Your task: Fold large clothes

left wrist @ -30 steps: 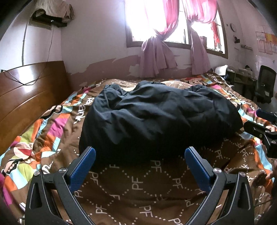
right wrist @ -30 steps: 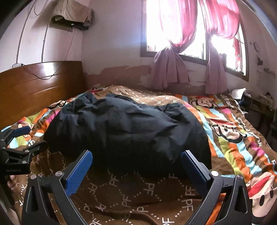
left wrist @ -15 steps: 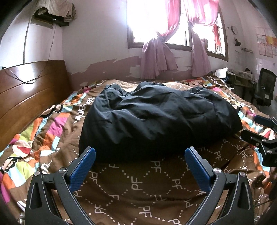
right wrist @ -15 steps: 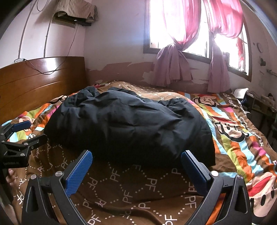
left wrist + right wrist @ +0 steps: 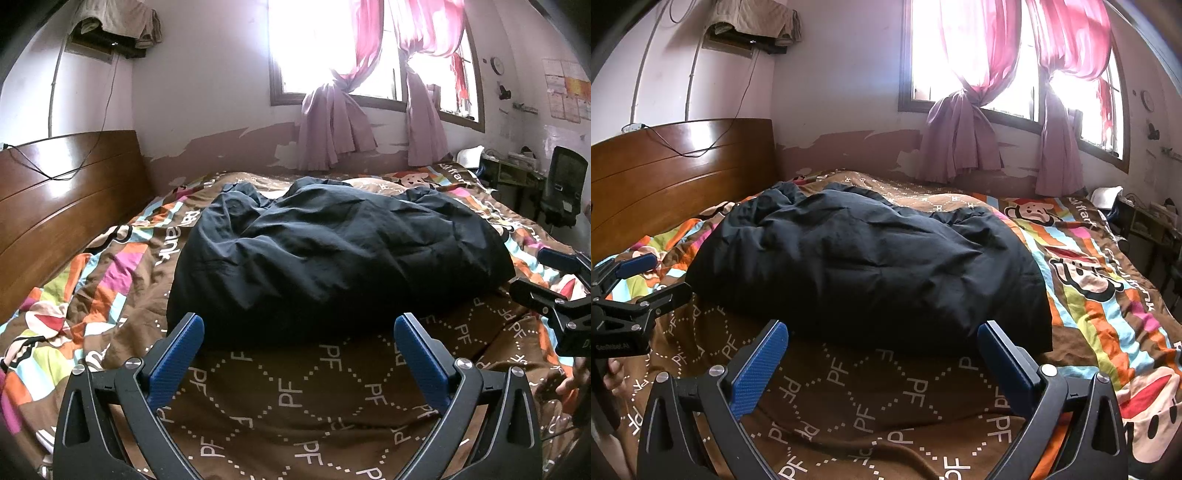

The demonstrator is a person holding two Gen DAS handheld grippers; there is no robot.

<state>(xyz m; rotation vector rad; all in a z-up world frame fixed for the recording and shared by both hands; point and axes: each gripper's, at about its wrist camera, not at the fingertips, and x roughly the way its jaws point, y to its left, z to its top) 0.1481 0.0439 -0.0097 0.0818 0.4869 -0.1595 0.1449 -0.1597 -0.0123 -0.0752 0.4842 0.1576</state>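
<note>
Black padded jacket, bunched on bed. Left gripper, right gripper: spread wide, empty. Recommended: pinch near hem corners, spread flat.

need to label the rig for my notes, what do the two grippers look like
Both match: black plastic frames with curved, triangular-cutout arms, silver screws at the joints, and flat blue ribbed pads on the fingers. The left gripper and right gripper show this in their own views. Small white lettering sits on the left gripper's body in the right wrist view, too small to read surely. No cables or sleeves show.
</note>
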